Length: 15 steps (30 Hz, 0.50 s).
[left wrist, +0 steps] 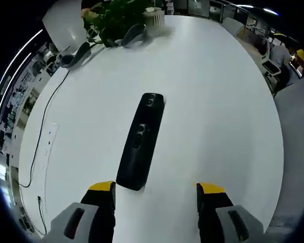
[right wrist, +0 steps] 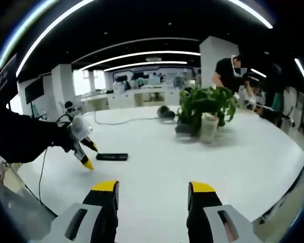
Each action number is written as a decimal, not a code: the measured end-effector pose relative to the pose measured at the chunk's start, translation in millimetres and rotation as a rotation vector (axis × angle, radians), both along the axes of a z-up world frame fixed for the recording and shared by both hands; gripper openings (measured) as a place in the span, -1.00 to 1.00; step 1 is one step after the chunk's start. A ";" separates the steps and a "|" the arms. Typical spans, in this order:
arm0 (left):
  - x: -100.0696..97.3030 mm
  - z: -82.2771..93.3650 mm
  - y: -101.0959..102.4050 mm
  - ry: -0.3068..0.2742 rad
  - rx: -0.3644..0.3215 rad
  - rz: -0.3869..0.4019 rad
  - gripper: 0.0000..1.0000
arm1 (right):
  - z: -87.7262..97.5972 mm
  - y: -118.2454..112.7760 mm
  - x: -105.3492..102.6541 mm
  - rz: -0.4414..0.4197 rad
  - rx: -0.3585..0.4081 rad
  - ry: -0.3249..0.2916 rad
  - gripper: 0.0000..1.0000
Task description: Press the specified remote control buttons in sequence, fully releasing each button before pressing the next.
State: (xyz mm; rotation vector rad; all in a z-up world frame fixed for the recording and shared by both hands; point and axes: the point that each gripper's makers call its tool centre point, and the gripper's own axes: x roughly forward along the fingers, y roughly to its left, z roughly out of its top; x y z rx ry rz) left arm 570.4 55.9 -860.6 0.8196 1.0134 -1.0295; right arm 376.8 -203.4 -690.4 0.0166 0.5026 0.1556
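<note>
One broad white counter [left wrist: 218, 91] carries everything. In the left gripper view a potted plant [left wrist: 116, 15] in a ribbed white pot stands at twelve o'clock, at the counter's far edge, and a thin black cable [left wrist: 40, 142] trails along the nine o'clock side. The black remote [left wrist: 141, 140] lies flat near the centre, its long axis running from seven toward one o'clock, buttons facing up. The left gripper [left wrist: 156, 195] hangs at six o'clock with its yellow-tipped fingers spread wide; the remote's near end lies just beside the left finger, though I cannot tell whether they touch. In the right gripper view the right gripper [right wrist: 152, 195] is at six o'clock, fingers wide and holding nothing, well apart from the remote [right wrist: 111, 157] at nine o'clock. A person [right wrist: 233, 71] in black stands behind the plant [right wrist: 205, 109] at one o'clock.
</note>
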 end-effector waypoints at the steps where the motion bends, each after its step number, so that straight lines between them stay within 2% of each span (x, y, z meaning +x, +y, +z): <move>1: -0.9 -3.6 -0.5 0.011 0.006 -0.010 0.35 | -0.2 0.1 0.0 0.001 -0.001 0.002 0.04; 3: 2.8 -7.5 -1.3 -0.005 0.018 -0.038 0.39 | -0.9 0.1 -0.1 0.000 -0.005 0.006 0.04; 4: 1.7 -5.6 -2.6 0.016 0.008 -0.037 0.38 | -1.2 0.1 -0.2 0.000 -0.007 0.008 0.04; 6: 7.7 -5.0 -4.5 0.020 0.002 -0.018 0.32 | -1.9 -0.2 -0.3 -0.001 -0.010 0.012 0.05; 15: 8.4 -9.4 -5.6 0.103 0.011 -0.043 0.33 | -3.9 -0.9 -0.5 -0.003 -0.019 0.025 0.03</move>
